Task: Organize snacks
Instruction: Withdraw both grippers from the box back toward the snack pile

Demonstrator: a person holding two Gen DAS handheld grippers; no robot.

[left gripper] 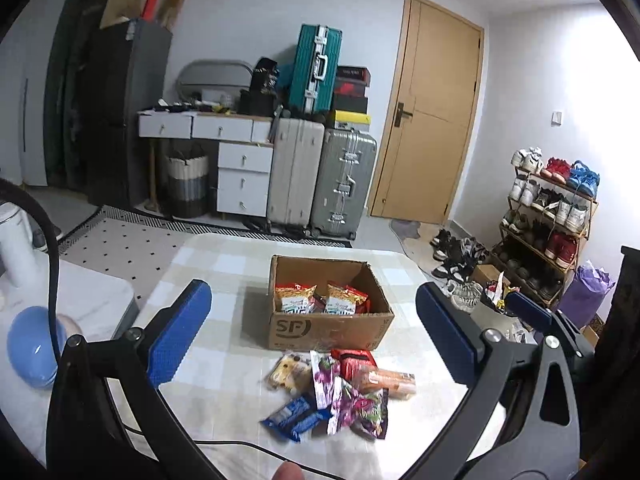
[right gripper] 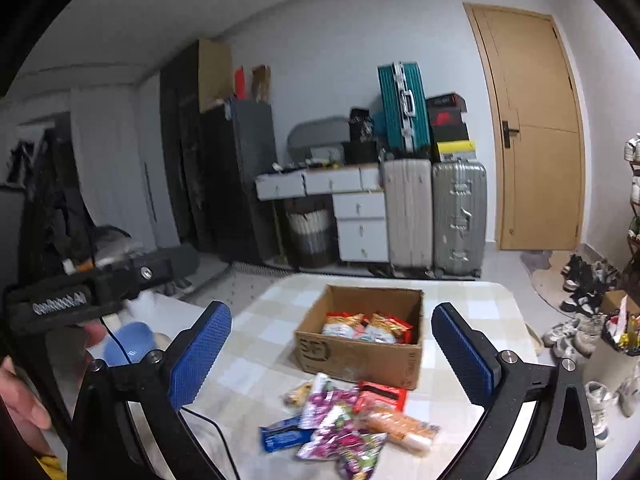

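Note:
A brown cardboard box (left gripper: 332,330) marked SF stands on the checked table (left gripper: 224,264) and holds several snack bags (left gripper: 298,298). In front of it lies a loose pile: a blue packet (left gripper: 294,418), purple packets (left gripper: 352,404), a red packet (left gripper: 354,362), an orange packet (left gripper: 386,382) and a yellow one (left gripper: 286,374). My left gripper (left gripper: 314,332) is open and empty, above the near table. My right gripper (right gripper: 332,358) is open and empty too; box (right gripper: 360,354) and pile (right gripper: 344,420) lie ahead. Part of the right gripper (left gripper: 532,314) shows at the left view's right.
A blue bowl (left gripper: 32,346) sits on a white side surface left of the table. A black cable (left gripper: 224,444) crosses the near table. Suitcases (left gripper: 320,176), white drawers (left gripper: 240,176), a door (left gripper: 432,108) and a shoe rack (left gripper: 548,216) stand beyond.

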